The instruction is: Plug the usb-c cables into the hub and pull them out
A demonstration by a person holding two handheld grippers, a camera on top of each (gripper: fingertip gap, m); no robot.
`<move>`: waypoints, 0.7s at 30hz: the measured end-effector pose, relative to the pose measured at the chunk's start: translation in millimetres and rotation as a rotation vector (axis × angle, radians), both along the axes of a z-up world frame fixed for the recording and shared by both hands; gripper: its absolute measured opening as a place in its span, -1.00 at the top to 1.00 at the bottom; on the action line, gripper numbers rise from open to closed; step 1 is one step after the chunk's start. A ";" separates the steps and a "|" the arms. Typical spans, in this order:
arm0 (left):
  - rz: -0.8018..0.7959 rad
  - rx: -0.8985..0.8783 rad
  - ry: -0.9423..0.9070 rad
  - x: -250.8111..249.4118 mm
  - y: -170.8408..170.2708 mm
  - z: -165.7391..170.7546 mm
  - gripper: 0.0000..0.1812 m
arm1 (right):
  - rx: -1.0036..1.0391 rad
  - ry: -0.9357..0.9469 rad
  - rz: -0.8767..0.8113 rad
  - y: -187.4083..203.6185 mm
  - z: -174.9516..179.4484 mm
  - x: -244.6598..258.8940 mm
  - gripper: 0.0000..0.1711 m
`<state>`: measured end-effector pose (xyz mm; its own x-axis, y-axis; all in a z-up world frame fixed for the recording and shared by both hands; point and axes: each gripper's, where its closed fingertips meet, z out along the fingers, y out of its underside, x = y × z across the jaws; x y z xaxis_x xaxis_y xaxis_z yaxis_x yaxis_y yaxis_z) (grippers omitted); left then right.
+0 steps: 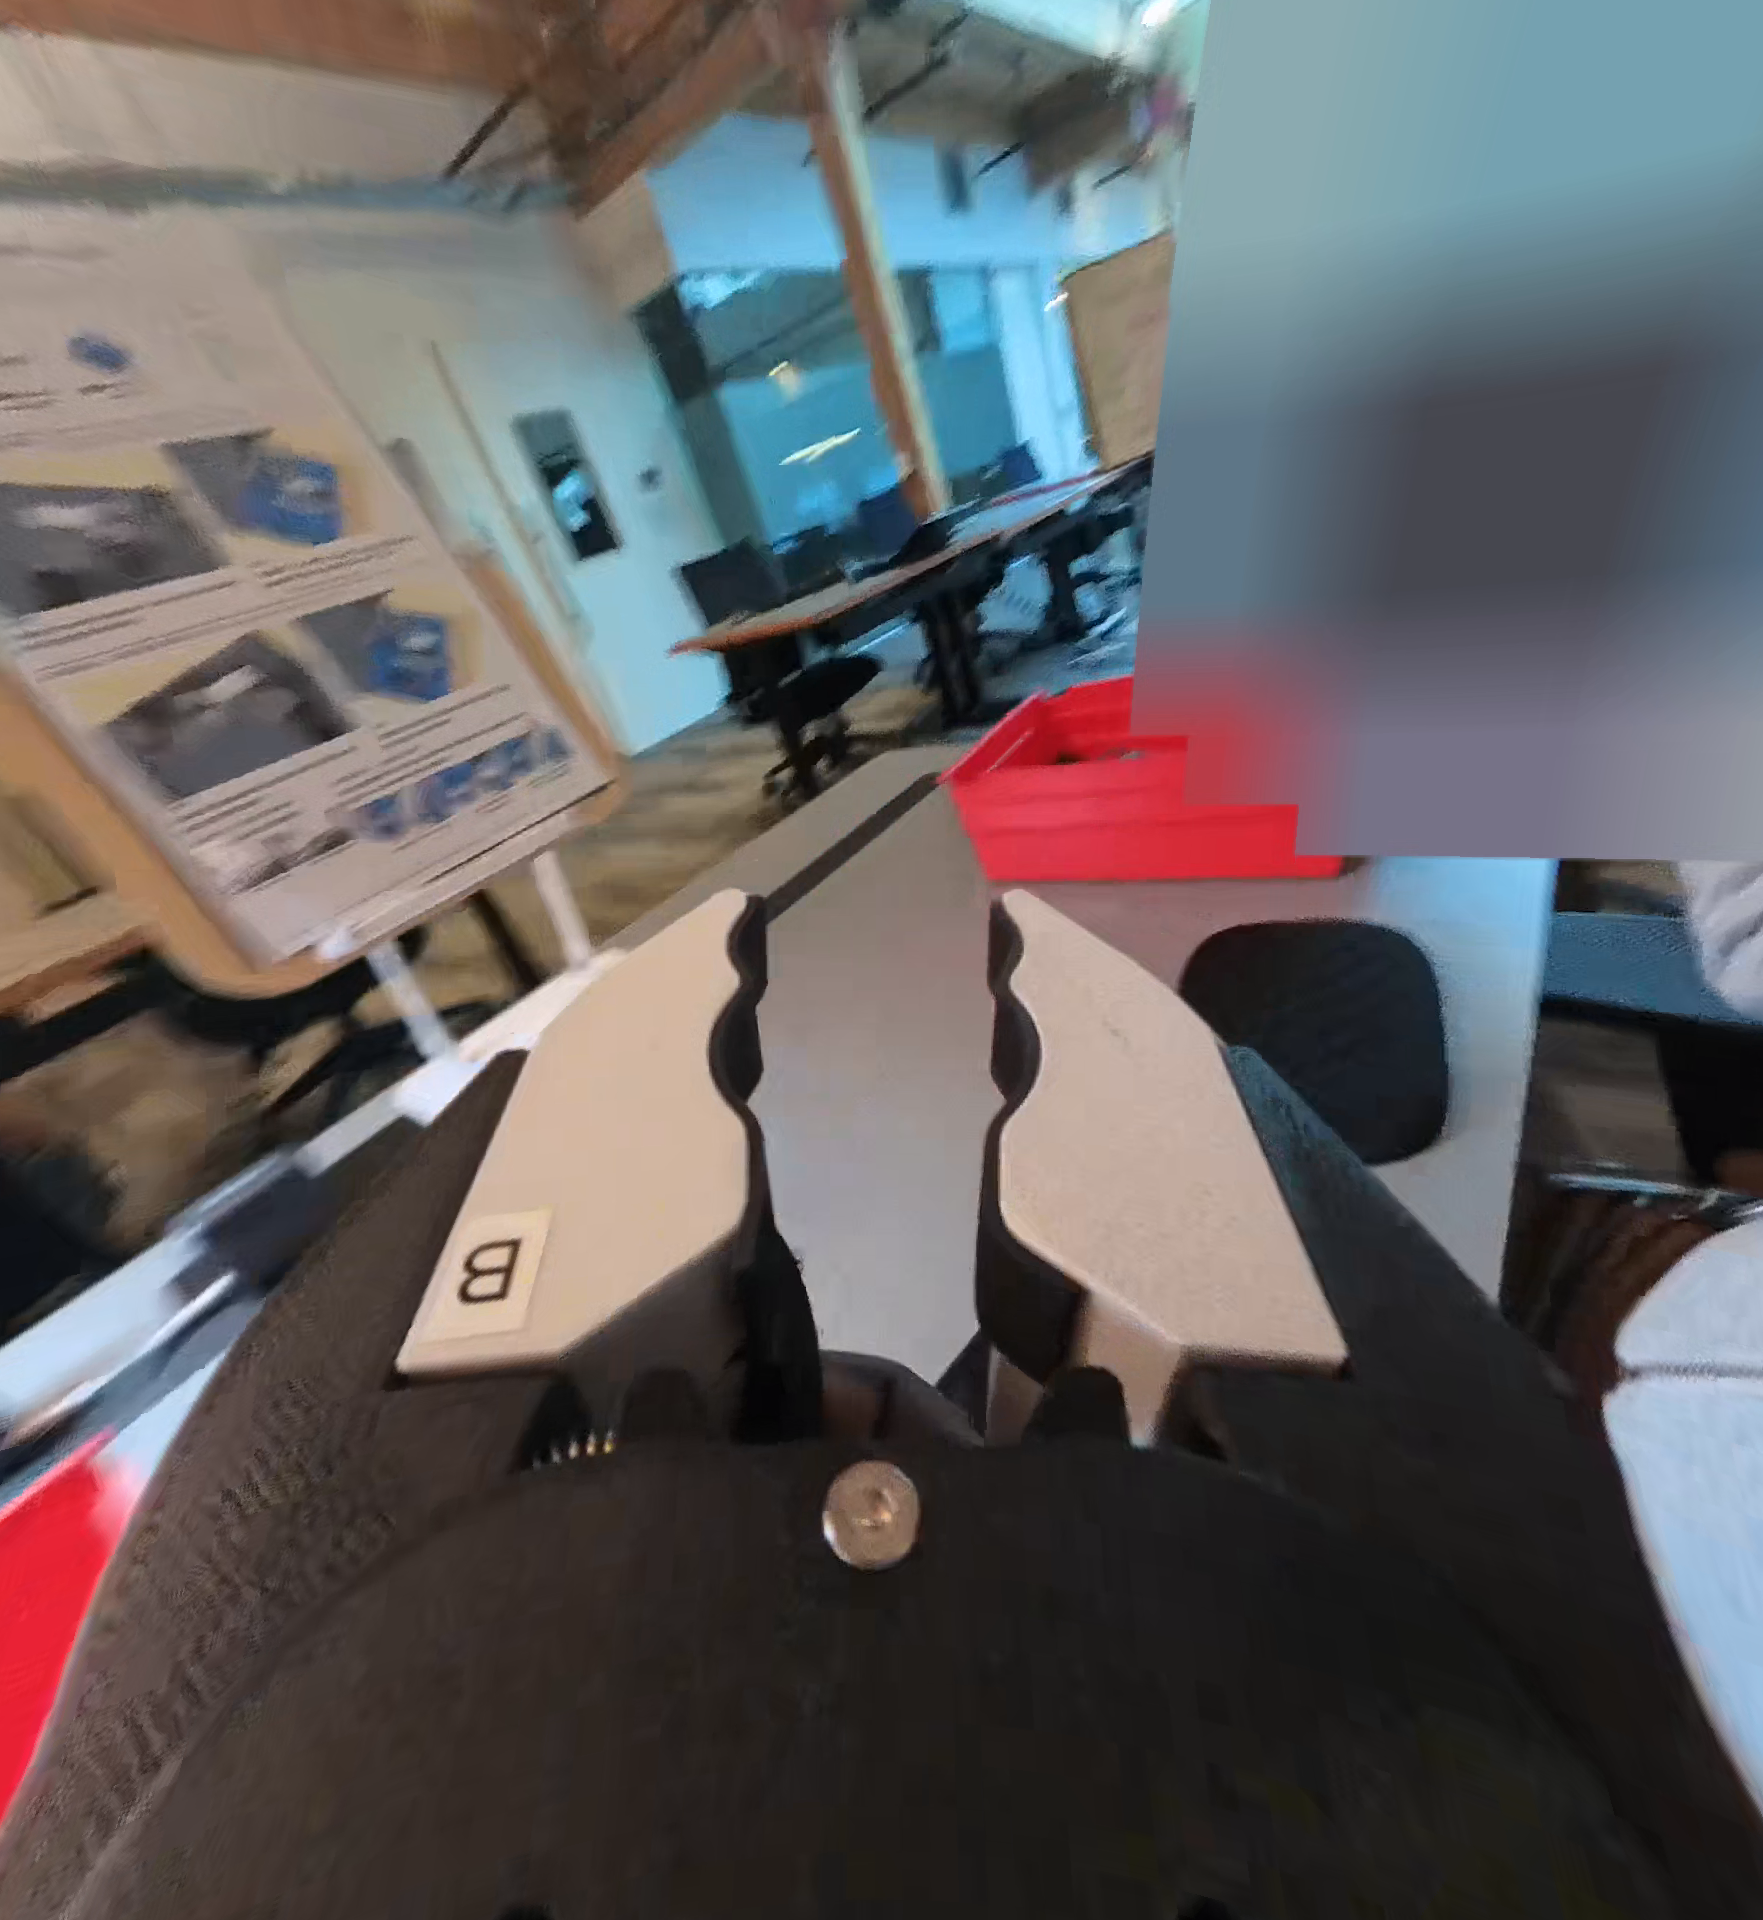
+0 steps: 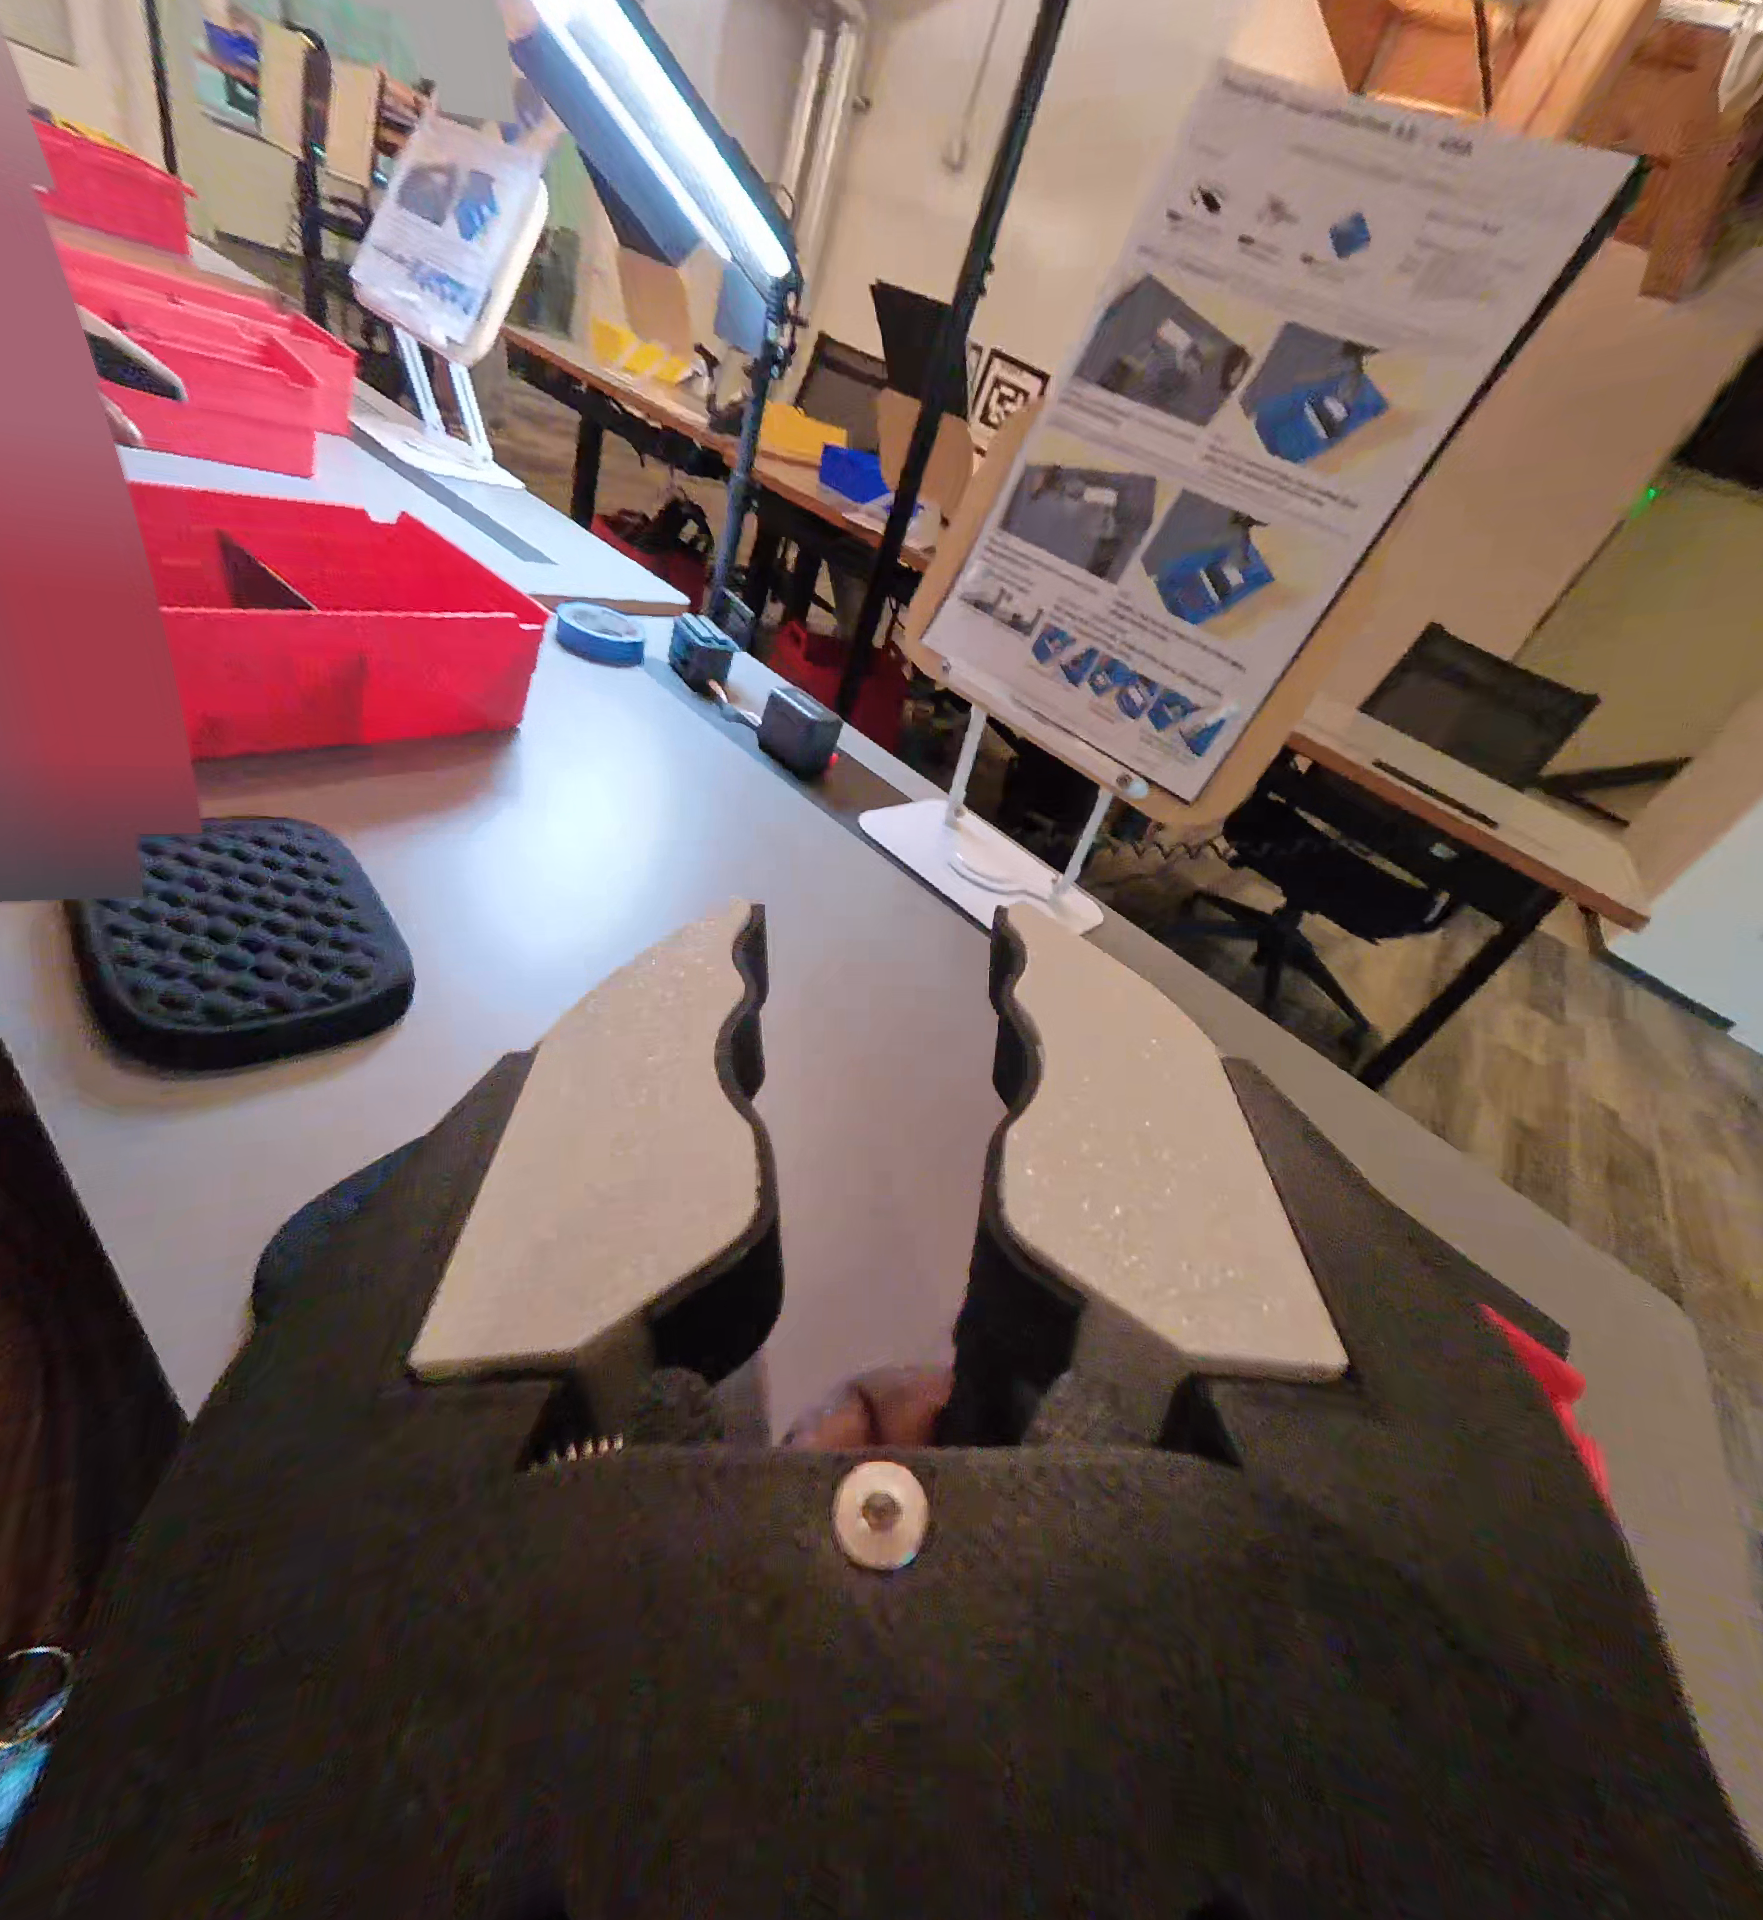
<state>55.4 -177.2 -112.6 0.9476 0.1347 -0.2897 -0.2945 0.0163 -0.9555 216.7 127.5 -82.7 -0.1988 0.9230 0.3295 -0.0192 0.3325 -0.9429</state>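
My left gripper [image 1: 872,920] is open and empty, held above the grey table [image 1: 877,1039] and pointing out across the room. My right gripper [image 2: 875,925] is open and empty too, above the same grey table [image 2: 565,831]. No USB-C cable and no hub shows clearly in either view. Two small dark box-like devices [image 2: 799,729] joined by a short lead sit near the table's far edge in the right wrist view; I cannot tell what they are.
Red bins [image 2: 337,613] stand at the back left, one also in the left wrist view [image 1: 1064,800]. A black honeycomb pad [image 2: 243,940] lies left, also seen in the left wrist view [image 1: 1324,1039]. A blue tape roll [image 2: 602,629] and a poster stand [image 2: 981,862] sit near the edge. My hands' fingertips stand some 35 cm from each other.
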 end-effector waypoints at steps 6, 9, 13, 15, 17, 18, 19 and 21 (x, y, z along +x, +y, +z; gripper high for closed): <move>0.314 -0.221 -0.201 -106.6 -104.0 -2.6 0.48 | -0.005 0.071 0.130 -32.3 16.5 4.2 0.52; 0.443 -0.509 -0.426 -178.4 -129.2 -44.5 0.35 | 0.014 0.066 0.155 -41.7 13.6 -1.5 0.52; 0.601 -0.869 -0.533 -261.7 -137.1 -109.7 0.35 | 0.003 0.076 0.261 -62.1 12.2 -9.4 0.53; 0.598 -0.996 -0.542 -286.9 -130.6 -134.8 0.37 | -0.037 0.097 0.405 -83.9 17.2 -7.0 0.55; 0.598 -1.101 -0.508 -310.9 -128.3 -155.7 0.40 | -0.067 0.140 0.518 -100.8 26.2 -3.8 0.57; 0.588 -1.171 -0.510 -316.8 -130.5 -168.1 0.41 | -0.073 0.155 0.553 -106.2 30.1 -3.0 0.57; 0.588 -1.247 -0.511 -321.2 -136.0 -180.2 0.41 | -0.072 0.164 0.579 -110.3 31.9 -2.9 0.57; 0.610 -1.376 -0.504 -329.5 -151.3 -198.2 0.41 | -0.068 0.180 0.603 -113.3 35.2 -4.1 0.58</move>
<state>-274.1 -328.5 -310.8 0.8842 0.4258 -0.1920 0.4054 -0.9038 -0.1375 212.7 14.2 -47.5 -0.6373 0.6861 0.3509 -0.3451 0.1530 -0.9260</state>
